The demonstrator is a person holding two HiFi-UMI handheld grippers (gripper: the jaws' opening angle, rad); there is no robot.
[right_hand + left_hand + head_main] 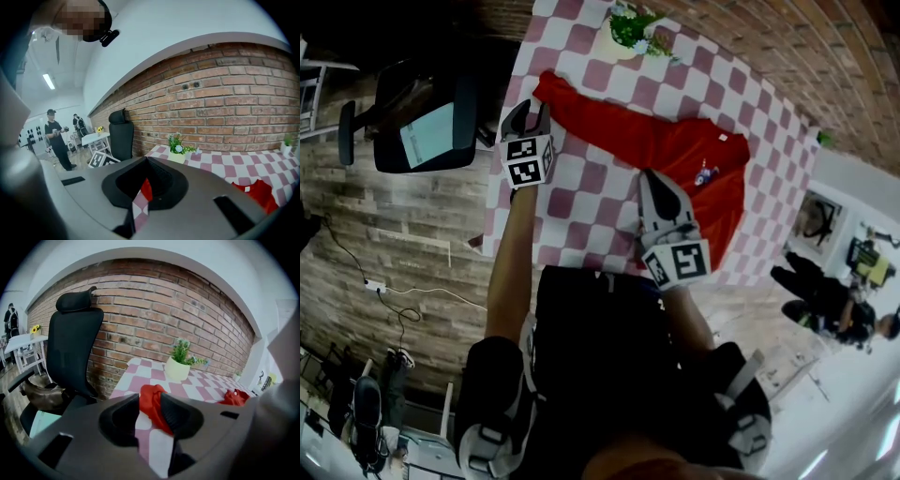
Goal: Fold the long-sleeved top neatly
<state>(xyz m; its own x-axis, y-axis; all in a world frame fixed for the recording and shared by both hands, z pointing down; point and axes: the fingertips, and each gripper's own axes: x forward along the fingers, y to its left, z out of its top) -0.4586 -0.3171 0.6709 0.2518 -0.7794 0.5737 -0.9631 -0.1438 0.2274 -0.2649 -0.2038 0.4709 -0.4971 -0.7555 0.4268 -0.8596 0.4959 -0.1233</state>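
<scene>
While the red top (675, 145) lies flat on the table (581, 202) with the pink and white squares, both grippers are down by it. One long sleeve (151, 401) runs out to the left side of the table. The left gripper (531, 107) is at the end of that sleeve. Its jaws are apart, and the bunched red end of the sleeve sits between them, not squeezed. The right gripper (649, 178) is at the near edge of the top, about in the middle. Its jaws are closed tight together. A thin bit of red shows in the slit between them, but I cannot tell if it is pinched. A small plant in a pot (628, 33) stands at the far end of the table. A black chair (422, 117) is beside the table on the left, next to a brick wall (154, 319).
</scene>
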